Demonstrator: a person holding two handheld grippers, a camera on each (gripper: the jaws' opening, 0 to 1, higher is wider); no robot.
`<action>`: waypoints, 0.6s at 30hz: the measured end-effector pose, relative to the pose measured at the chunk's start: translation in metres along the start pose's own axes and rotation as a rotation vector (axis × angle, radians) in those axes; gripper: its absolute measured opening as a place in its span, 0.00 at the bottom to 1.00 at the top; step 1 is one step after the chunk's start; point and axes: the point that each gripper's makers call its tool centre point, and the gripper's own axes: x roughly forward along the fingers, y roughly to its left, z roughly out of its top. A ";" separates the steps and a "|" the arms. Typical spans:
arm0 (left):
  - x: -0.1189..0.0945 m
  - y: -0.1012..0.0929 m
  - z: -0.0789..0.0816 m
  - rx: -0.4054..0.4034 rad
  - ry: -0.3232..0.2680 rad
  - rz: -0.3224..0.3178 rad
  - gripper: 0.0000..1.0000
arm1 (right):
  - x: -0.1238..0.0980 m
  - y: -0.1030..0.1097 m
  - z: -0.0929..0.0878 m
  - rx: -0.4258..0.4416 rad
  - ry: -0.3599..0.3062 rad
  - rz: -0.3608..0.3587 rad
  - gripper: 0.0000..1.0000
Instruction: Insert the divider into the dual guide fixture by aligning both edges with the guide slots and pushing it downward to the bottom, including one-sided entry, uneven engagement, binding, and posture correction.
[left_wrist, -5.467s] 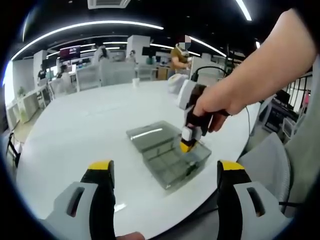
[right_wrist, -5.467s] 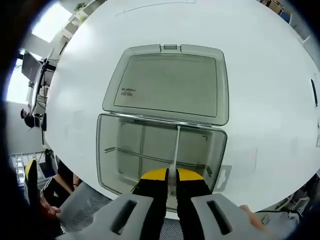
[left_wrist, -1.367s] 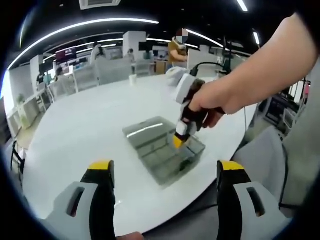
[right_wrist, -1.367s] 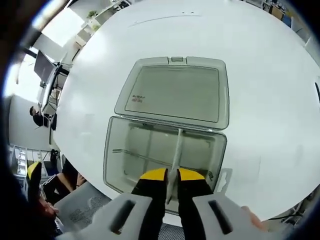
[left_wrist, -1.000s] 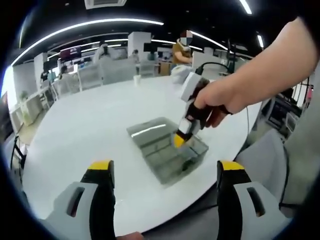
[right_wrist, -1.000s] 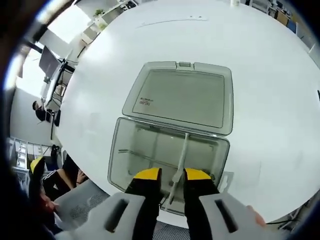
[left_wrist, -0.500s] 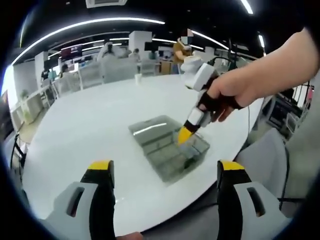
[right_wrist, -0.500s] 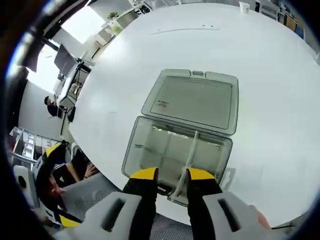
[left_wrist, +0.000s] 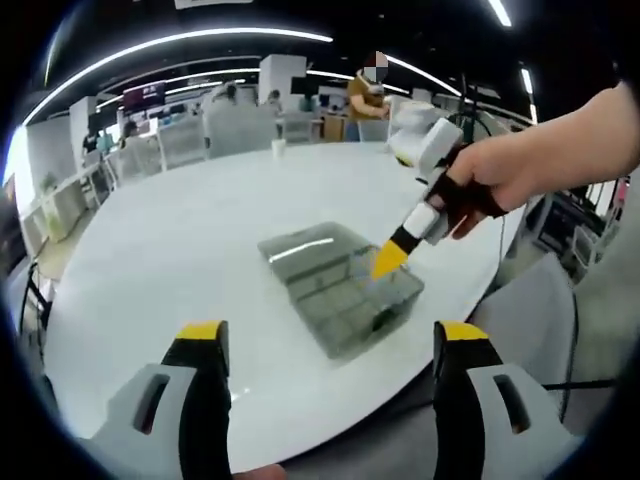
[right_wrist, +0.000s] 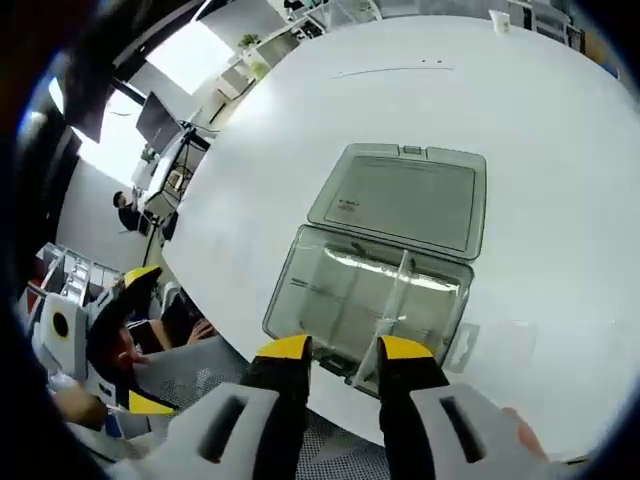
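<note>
Left gripper view: left gripper (left_wrist: 325, 345) sat low at the bottom edge, jaws spread wide w/ nothing between them; grey plastic bodies, black fingers, yellow tips. Past it lay a big round white table (left_wrist: 170, 250), smooth & glossy, w/ ceiling-light glare on it. On the table sat the box (left_wrist: 340, 285), a smoky see-through plastic rectangle w/ rounded corners, its flat lid (left_wrist: 305, 245) swung open & lying on the table on the far side. Right gripper (left_wrist: 388, 262), held by a hand (left_wrist: 490, 180), hung tilted just above the box's near-right part, yellow tips pointing down; jaw gap couldn't be told from here. Office desks & a standing person (left_wrist: 368, 95) were far behind.

Right gripper view: right gripper (right_wrist: 345, 350) looked down on the box (right_wrist: 375, 300); jaws stood a little apart, nothing gripped. Divider (right_wrist: 395, 290), a thin pale translucent strip, stood inside the box, running from the hinge side toward the near wall, just above the gap between the tips, not touched by them. Other thin ribs crossed the box floor. Lid (right_wrist: 405, 205) lay flat beyond, w/ a small printed label. Left gripper (right_wrist: 110, 330) showed at left, off the table edge.
</note>
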 end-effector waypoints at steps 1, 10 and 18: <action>0.000 0.001 -0.001 -0.002 0.003 0.001 0.82 | 0.000 0.000 0.000 -0.002 -0.002 0.003 0.24; -0.003 0.010 -0.006 -0.019 0.033 0.020 0.82 | -0.011 0.013 0.003 -0.098 -0.080 0.117 0.30; -0.006 0.021 -0.014 -0.019 0.073 0.048 0.82 | -0.023 0.013 -0.001 -0.165 -0.152 0.168 0.32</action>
